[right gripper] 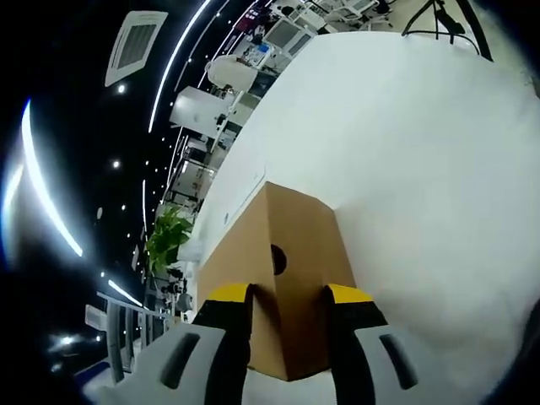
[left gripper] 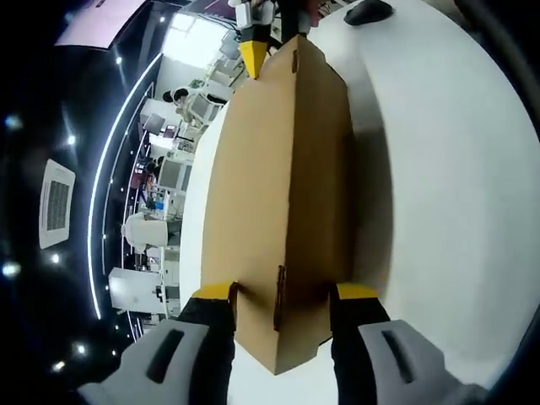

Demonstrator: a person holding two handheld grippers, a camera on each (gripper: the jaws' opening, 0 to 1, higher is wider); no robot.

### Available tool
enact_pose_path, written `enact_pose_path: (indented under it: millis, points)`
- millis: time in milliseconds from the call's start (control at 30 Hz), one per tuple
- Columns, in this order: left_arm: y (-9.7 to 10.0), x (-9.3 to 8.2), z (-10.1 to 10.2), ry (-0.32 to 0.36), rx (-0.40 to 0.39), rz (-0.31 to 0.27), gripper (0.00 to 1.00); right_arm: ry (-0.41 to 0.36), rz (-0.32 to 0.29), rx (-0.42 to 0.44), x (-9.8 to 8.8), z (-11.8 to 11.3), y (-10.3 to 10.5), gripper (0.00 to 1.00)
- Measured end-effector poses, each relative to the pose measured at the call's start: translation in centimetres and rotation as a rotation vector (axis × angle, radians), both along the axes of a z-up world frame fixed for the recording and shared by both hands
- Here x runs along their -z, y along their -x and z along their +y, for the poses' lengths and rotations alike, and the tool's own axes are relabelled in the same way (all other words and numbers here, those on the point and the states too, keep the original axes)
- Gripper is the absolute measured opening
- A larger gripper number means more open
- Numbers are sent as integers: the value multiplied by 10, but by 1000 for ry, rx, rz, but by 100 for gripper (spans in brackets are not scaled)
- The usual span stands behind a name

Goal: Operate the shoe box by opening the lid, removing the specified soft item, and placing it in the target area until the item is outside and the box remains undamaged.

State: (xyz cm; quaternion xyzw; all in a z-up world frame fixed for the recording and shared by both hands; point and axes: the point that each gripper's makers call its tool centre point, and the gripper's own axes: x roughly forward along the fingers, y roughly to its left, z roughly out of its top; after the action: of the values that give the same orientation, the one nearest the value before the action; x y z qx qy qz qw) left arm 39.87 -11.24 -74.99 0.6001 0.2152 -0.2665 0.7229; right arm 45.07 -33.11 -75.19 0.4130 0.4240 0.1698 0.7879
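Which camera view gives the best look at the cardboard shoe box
The left gripper view: the shoe box runs its whole length from the left gripper to the far end, where the right gripper meets it. The right gripper view shows one short end with a round hole.

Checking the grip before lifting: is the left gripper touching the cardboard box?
Touching. In the left gripper view, the left gripper has both yellow-tipped jaws pressed against opposite sides of the cardboard box.
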Motion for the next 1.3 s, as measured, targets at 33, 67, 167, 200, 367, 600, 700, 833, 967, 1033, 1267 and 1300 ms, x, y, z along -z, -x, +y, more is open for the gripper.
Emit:
enact_pose_path:
  millis: [33, 67, 167, 200, 367, 600, 700, 833, 967, 1033, 1267, 1300]
  points:
    - [1, 0, 0, -4, 2, -3, 42, 0, -1, -2, 0, 0, 1, 32]
    - [1, 0, 0, -10, 7, -8, 42, 1, 0, -4, 0, 0, 0, 32]
    - [3, 0, -2, -33, 33, -32, 41, 1, -1, -7, 0, 0, 0, 32]
    - [4, 0, -2, -36, 36, -35, 41, -1, 1, -9, -1, 0, 1, 32]
    - [3, 0, -2, -34, 47, -41, 40, -4, 7, -22, -2, 1, 1, 32]
    - [2, -1, -1, -37, 41, -24, 40, -5, 15, -37, -1, 1, -1, 32]
    - [1, -1, -1, -34, 45, -22, 40, -8, 17, -31, -1, 1, -3, 34]
    - [1, -1, -2, -34, 46, -23, 40, -13, 21, -25, -1, 5, -6, 46]
    - [1, -1, -2, -31, 44, -23, 40, 5, 19, -49, -1, 10, -5, 57]
    - [1, -1, -2, -30, 44, -21, 40, 56, 2, -67, 2, 7, -6, 68]
    - [1, -2, -2, -13, 48, -10, 40, 135, -44, -96, -5, -3, -8, 77]
    - [1, -2, -2, -12, 48, -9, 40, 136, -65, -95, -14, -3, -9, 77]
